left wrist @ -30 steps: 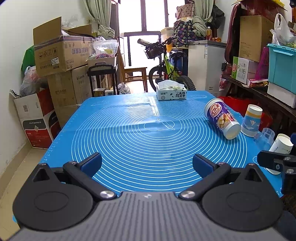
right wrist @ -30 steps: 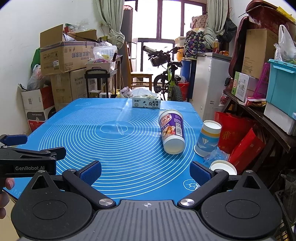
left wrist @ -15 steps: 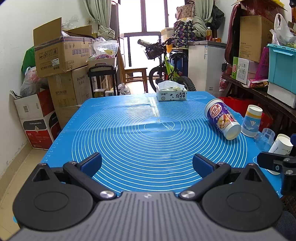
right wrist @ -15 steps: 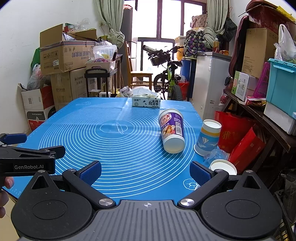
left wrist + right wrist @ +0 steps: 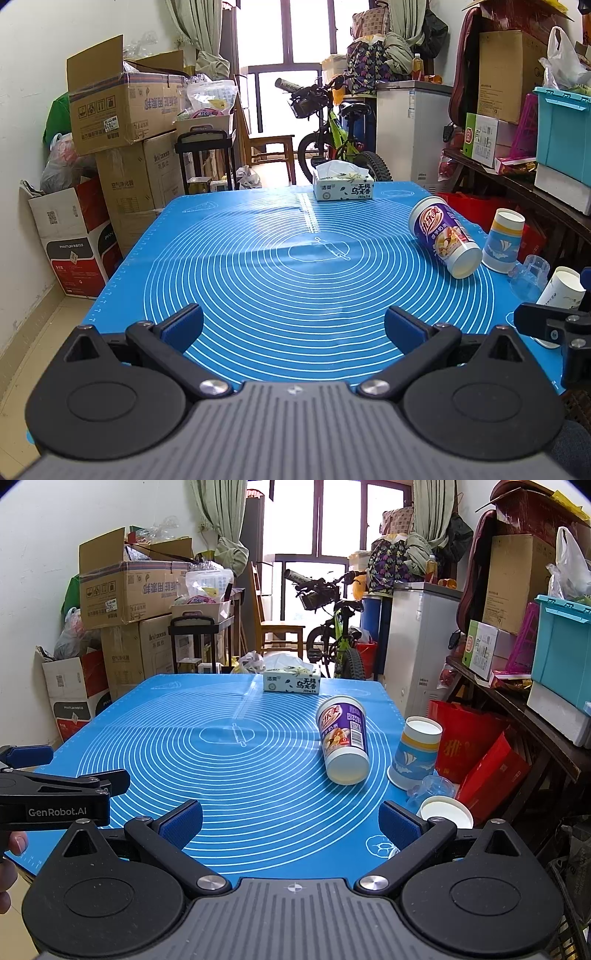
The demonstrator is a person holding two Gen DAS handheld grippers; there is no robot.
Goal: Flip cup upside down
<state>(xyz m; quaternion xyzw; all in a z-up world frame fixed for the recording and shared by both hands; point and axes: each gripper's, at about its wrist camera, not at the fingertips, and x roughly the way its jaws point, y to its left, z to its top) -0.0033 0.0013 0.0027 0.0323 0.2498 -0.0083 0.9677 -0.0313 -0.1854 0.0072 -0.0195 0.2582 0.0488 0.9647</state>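
Over at two o'clock on the round-lined blue silicone mat [image 5: 184,760], the purple printed paper cup [image 5: 343,738] lies on its side, untouched, while both the left gripper [image 5: 293,319] and right gripper [image 5: 290,818] hang wide and empty, so the flip seems entirely ahead.

Both grippers hung open and empty, side by side.

The left gripper [image 5: 294,326] held its two blue-padded fingers [image 5: 183,326] spread wide apart, nothing between them, pointing forward and level. The right gripper [image 5: 290,818] matched it, its blue pads [image 5: 399,821] equally far apart and gripping nothing. In the right wrist view the left gripper [image 5: 55,782] showed from the side at the left edge, its black fingers reaching forward, with the fingertips of the person's left hand [image 5: 11,867] curled round the handle below it. In the left wrist view part of the right gripper [image 5: 554,325] showed at the right edge, level with the left one and just beside it.
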